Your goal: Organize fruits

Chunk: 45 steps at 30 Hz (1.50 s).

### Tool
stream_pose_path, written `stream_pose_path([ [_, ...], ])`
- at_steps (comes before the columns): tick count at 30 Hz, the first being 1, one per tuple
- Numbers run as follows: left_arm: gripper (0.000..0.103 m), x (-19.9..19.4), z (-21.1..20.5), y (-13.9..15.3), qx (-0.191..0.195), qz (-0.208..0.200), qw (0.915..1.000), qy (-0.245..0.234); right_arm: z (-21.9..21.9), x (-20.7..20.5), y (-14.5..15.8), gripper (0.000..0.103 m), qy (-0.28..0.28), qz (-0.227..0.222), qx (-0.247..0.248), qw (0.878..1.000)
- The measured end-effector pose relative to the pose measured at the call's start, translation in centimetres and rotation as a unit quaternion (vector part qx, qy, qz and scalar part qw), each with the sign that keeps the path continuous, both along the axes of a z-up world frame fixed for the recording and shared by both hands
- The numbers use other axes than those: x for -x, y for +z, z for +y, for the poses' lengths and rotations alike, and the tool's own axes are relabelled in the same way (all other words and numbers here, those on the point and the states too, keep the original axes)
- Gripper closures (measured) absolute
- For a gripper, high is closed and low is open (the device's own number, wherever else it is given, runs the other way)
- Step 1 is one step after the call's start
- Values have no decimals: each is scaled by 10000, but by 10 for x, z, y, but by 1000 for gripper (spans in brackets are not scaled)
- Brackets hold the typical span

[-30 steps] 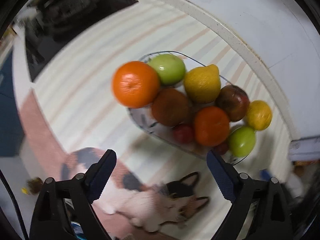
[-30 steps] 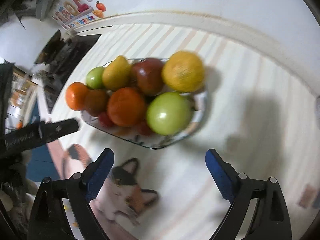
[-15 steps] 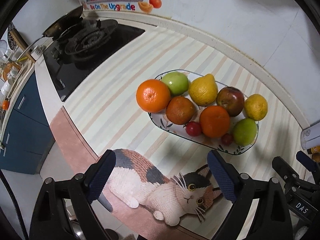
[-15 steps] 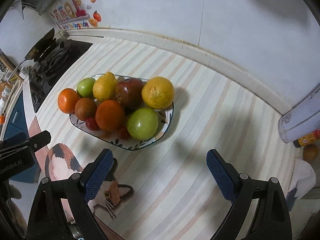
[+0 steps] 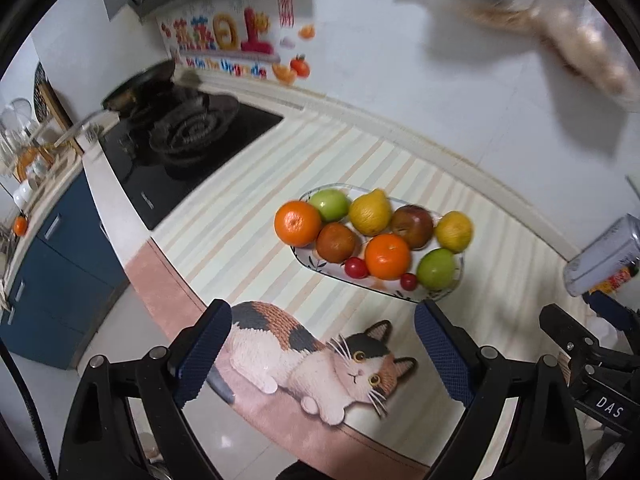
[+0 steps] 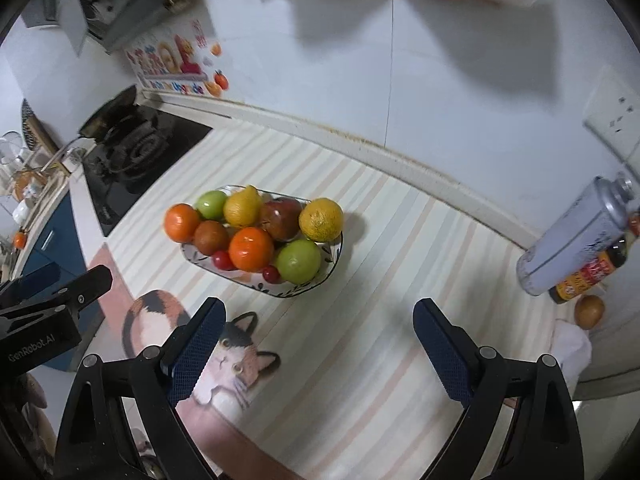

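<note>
- Striped cloth (image 6: 400,280) covers the counter; cat mat (image 5: 320,352) at its near edge.
- Plate (image 6: 334,258) of fruit (image 6: 252,248) mid-counter, near the stove (image 5: 180,140).
- White tiled wall (image 6: 440,80) behind; can (image 6: 572,240) and bottle (image 6: 588,276) at right.
- Left gripper (image 5: 322,354) spread, empty, above the mat.
- Right gripper (image 6: 320,352) spread, empty, well apart from the plate.

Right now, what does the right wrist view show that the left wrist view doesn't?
Right wrist only: a wall socket, a dark sauce bottle, a small brown fruit beside it.
Left wrist only: the cat print's whole body; right wrist shows part.
Both: the fruit plate, gas stove, grey canister, and both tools open, left tool, right tool.
</note>
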<state>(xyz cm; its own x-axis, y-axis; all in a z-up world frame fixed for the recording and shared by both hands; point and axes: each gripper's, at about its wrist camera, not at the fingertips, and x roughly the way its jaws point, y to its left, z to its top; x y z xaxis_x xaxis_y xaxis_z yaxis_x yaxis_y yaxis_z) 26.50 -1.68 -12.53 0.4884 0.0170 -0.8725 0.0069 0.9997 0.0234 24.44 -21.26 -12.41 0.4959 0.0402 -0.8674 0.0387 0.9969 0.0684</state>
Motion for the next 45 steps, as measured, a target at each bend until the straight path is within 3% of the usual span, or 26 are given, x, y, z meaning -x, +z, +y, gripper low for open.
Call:
stream_pose_path([
  [11, 9, 75, -10, 84, 67, -712, 9973, -185, -8, 83, 93, 6, 71, -612, -72, 9981],
  [23, 9, 126, -14, 121, 140, -967, 9950, -214, -10, 136, 148, 6, 184, -1025, -93, 9945],
  [37, 9, 133, -14, 129, 198, -1097, 9937, -141, -5, 141, 154, 6, 280, -1039, -109, 9941],
  [45, 9, 102, -12, 111, 36, -1017, 9948, 35, -4, 104, 132, 6, 208, -890, -132, 9957],
])
